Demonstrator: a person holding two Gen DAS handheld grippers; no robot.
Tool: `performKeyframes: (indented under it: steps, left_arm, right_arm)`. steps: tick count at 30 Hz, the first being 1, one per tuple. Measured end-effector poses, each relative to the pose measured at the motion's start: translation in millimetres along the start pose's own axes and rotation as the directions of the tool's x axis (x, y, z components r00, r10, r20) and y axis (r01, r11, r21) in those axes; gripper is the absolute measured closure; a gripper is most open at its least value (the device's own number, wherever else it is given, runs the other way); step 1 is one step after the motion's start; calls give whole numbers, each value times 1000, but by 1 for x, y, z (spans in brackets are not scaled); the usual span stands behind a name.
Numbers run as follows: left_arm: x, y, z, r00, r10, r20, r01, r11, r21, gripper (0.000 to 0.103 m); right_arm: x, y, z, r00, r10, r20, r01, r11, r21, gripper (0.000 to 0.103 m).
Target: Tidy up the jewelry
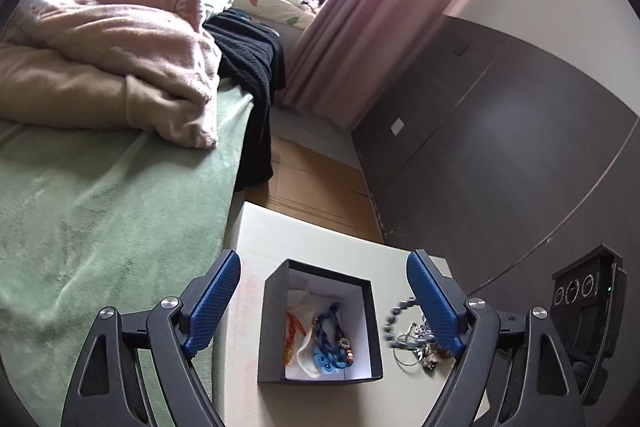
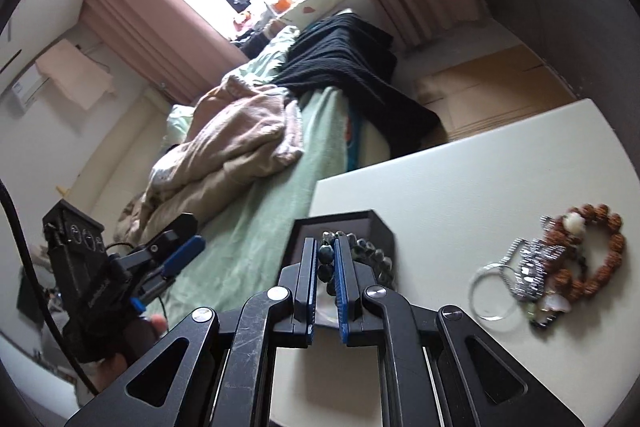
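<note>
The right hand-held gripper (image 2: 325, 259), tilted forward, was clamped on a dark beaded bracelet (image 2: 362, 249) beside the black box (image 1: 320, 323) on the worktop (image 2: 460, 179), so the transfer seemed underway, needing a release inside the box, while the left hand-held gripper (image 1: 324, 303) hovered wide open above it.

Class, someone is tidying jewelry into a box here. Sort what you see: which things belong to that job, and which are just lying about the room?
Part of the job:
- black box with cords already inside
- dark bead bracelet, pinched in the right gripper
- loose jewelry pile on the white table
- left gripper, open

Just lying about:
- pink blanket
- black knit garment
- curtains
</note>
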State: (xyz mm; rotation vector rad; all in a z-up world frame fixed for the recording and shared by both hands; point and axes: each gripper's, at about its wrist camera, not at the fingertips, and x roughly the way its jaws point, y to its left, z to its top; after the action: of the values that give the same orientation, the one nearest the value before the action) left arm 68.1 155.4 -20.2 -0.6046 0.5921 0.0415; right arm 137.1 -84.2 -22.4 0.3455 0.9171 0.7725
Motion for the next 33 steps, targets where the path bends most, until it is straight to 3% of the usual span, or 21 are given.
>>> performKeyframes:
  steps: [4,5,6,9,14,22,28,33]
  left_arm:
    - [-2,5,3,1000,12,11,-11,1000,-12,18]
    - [-3,5,4,1000,8,12,-7,1000,-14,18]
    - [-4,5,3,1000,5,12,-5,1000,-13,18]
    - [-6,-1,1,1000,5,18,-5,1000,4,18]
    - [0,-16,-8,1000,-12,2,12,1000,16,18]
    - [13,-65,-30,997,-61,-56,69,986,149,18]
    - [24,-92,-50,991,-70,-110,94,970,225,19]
    - [35,-113,-68,986,-60,-158,108,943,314,26]
  right_arm:
    - [25,14,-1,999,8,-41,-9,1000,-11,92]
    - [30,17,-2,997,14,-72,-16,1000,-18,82]
    - [37,20,-4,993,27,-114,-30,999,-24,64]
    - [33,19,-11,995,40,-90,-42,999,-21,43]
    - [11,0,-16,997,-18,-80,18,1000,0,41]
    - [-43,-41,-12,991,-130,-10,130,988,86,38]
    - [-62,-65,-13,982,-189,-26,191,970,152,38]
    - [-74,-90,-17,963,-265,-46,269,938,219,38]
